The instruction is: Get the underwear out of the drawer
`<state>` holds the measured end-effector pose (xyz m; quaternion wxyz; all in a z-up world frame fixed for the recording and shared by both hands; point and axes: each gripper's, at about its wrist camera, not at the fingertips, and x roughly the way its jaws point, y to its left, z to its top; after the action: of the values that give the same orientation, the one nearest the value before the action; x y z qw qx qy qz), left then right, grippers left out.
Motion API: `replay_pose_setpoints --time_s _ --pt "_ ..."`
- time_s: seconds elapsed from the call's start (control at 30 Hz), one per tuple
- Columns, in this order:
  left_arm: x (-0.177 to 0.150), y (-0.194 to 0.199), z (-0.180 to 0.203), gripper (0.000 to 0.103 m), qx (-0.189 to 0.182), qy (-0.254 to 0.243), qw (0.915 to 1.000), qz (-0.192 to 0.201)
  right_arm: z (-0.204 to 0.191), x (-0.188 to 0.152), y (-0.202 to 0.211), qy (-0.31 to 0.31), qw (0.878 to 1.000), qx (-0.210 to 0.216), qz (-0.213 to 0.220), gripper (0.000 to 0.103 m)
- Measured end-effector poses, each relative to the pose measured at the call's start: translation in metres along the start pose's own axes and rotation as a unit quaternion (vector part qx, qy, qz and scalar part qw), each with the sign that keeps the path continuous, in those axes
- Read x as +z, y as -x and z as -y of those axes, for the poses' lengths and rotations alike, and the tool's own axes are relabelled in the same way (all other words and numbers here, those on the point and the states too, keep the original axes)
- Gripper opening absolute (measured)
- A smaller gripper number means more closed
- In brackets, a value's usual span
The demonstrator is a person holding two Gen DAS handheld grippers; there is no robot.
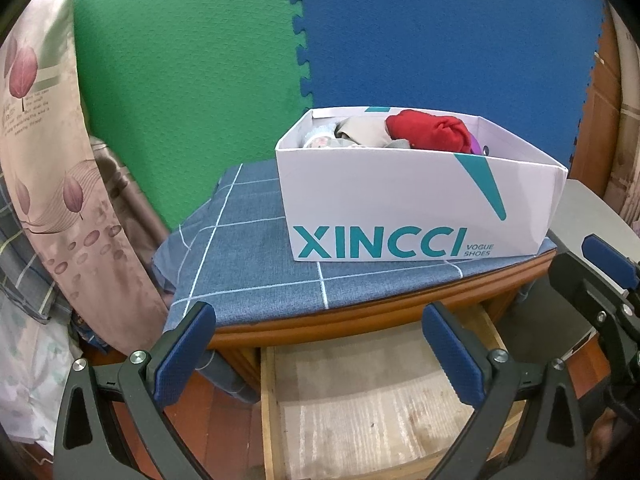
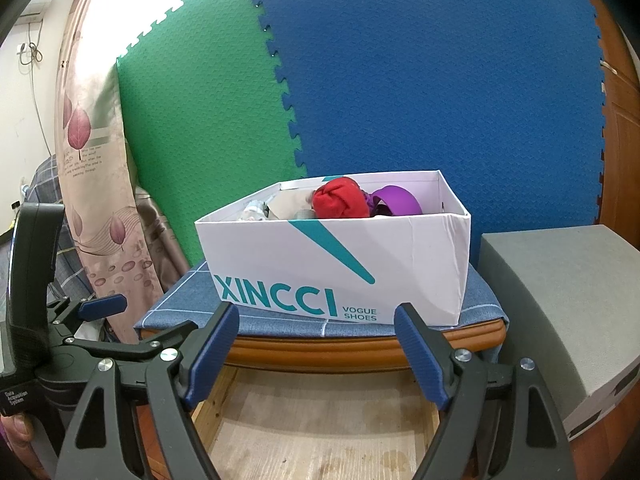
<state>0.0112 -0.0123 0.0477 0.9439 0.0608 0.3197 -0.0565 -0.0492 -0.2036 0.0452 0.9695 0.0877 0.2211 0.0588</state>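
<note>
Holding both my claws wide and empty, the left gripper (image 1: pixel 320 356) and the right gripper (image 2: pixel 318 354), I hover over the open drawer (image 1: pixel 360 412), whose bottom looks bare. The underwear (image 2: pixel 340 202) seems to lie in the white box (image 2: pixel 340 264) on the cabinet top. I judge the taking-out is finished; next I should only draw back.
</note>
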Motion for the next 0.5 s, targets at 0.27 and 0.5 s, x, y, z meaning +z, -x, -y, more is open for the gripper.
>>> replay_pose_setpoints --time_s 0.27,0.5 --pt "0.0 0.0001 0.0003 0.103 0.001 -0.001 1.0 0.001 -0.0001 0.0003 -0.0001 0.0 1.0 0.0 0.0 0.082" --pt "-0.0001 0.0002 0.0008 0.103 0.002 -0.001 1.0 0.0 0.0 -0.0001 -0.0003 0.001 1.0 0.0 0.0 0.082"
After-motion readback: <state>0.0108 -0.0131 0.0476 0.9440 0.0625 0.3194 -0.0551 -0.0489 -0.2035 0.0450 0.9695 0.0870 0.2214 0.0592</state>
